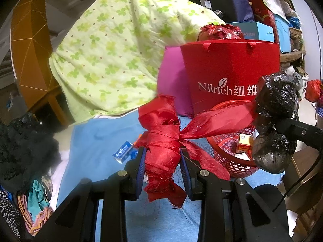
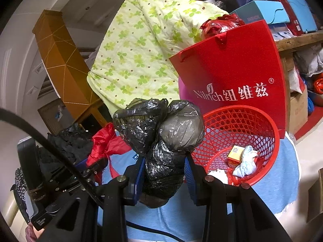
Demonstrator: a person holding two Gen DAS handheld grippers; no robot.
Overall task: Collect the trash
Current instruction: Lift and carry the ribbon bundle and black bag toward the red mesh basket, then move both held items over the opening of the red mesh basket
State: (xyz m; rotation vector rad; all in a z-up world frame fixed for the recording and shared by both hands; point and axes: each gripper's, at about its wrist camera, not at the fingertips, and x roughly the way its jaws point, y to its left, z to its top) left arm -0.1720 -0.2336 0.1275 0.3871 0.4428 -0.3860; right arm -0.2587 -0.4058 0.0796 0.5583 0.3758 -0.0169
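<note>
My left gripper (image 1: 163, 161) is shut on a frayed red ribbon (image 1: 163, 141) and holds it above the blue cloth. My right gripper (image 2: 165, 167) is shut on a crumpled black plastic bag (image 2: 159, 129), which also shows in the left wrist view (image 1: 274, 109). A red mesh basket (image 2: 268, 125) stands right of both grippers, seen also in the left wrist view (image 1: 232, 161). It holds a small orange box (image 2: 235, 153) and a crumpled pale tissue (image 2: 245, 161). A small blue-white packet (image 1: 123, 151) lies on the cloth.
A red Nilrich paper bag (image 2: 232, 70) stands behind the basket, a pink object (image 1: 171, 80) beside it. A green floral quilt (image 1: 113, 50) is piled behind. Dark clothes (image 1: 24, 145) lie at the left. Boxes (image 1: 252, 30) are stacked at the back right.
</note>
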